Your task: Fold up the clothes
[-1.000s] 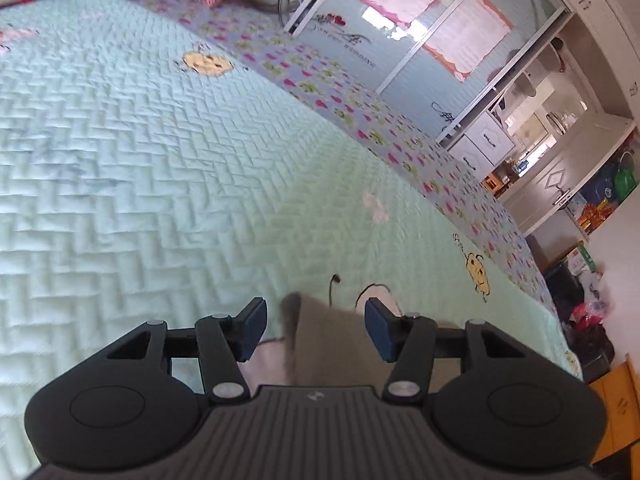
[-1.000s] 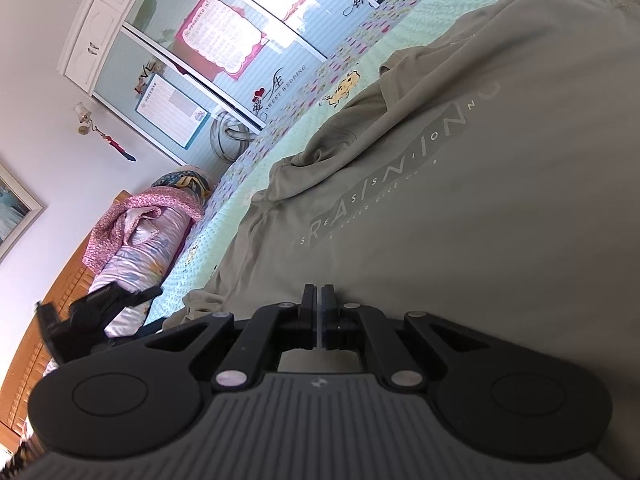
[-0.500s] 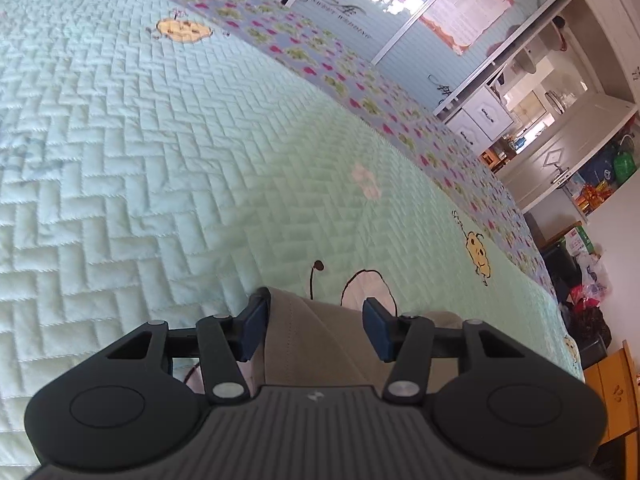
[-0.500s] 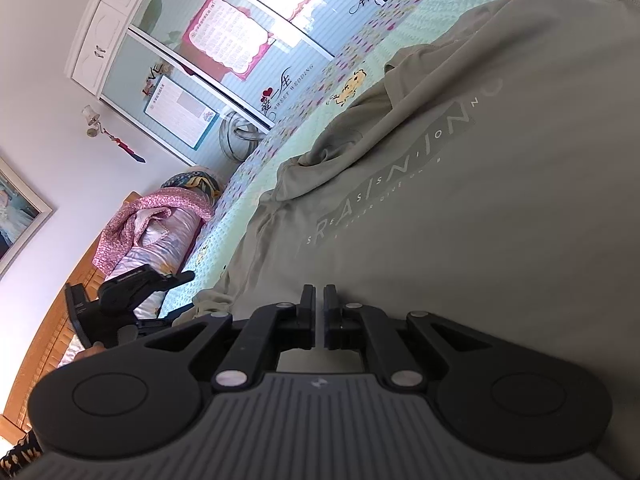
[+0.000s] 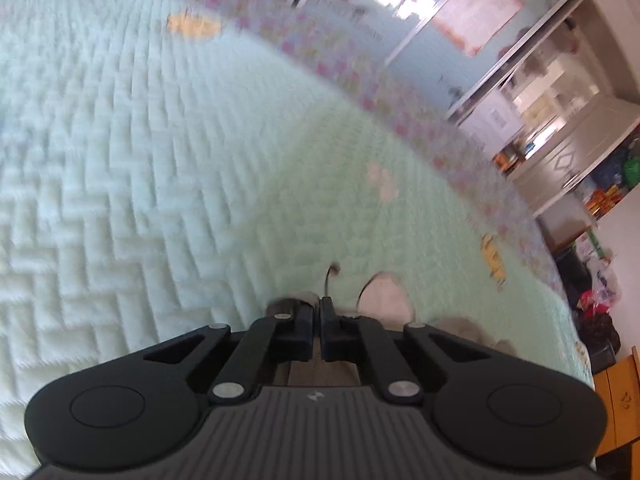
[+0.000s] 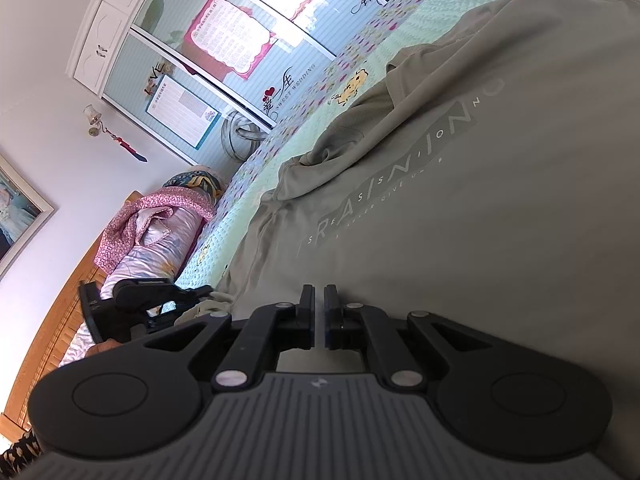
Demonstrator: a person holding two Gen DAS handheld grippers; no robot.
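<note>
An olive-grey T-shirt [image 6: 460, 200] with pale lettering lies spread on the mint quilted bedspread [image 5: 140, 160]. My left gripper [image 5: 317, 308] is shut on a corner of the shirt [image 5: 320, 372], which shows between and under its fingers; this view is blurred. The left gripper also shows in the right wrist view [image 6: 160, 292] at the shirt's far corner. My right gripper [image 6: 319, 300] is low over the shirt's near edge, its jaws a narrow slit apart with cloth under them; I cannot tell whether they pinch it.
A rolled pink and lilac quilt [image 6: 160, 232] lies at the wooden headboard [image 6: 52, 320]. Wardrobe doors with posters [image 6: 240, 40] stand beyond the bed. A fan [image 6: 240, 136] is by the bed. The bed's edge has a flowered border [image 5: 360, 80].
My left gripper has closed from wide open onto the shirt corner and is moving, so its view is blurred. My right gripper's jaws have parted slightly from fully shut.
</note>
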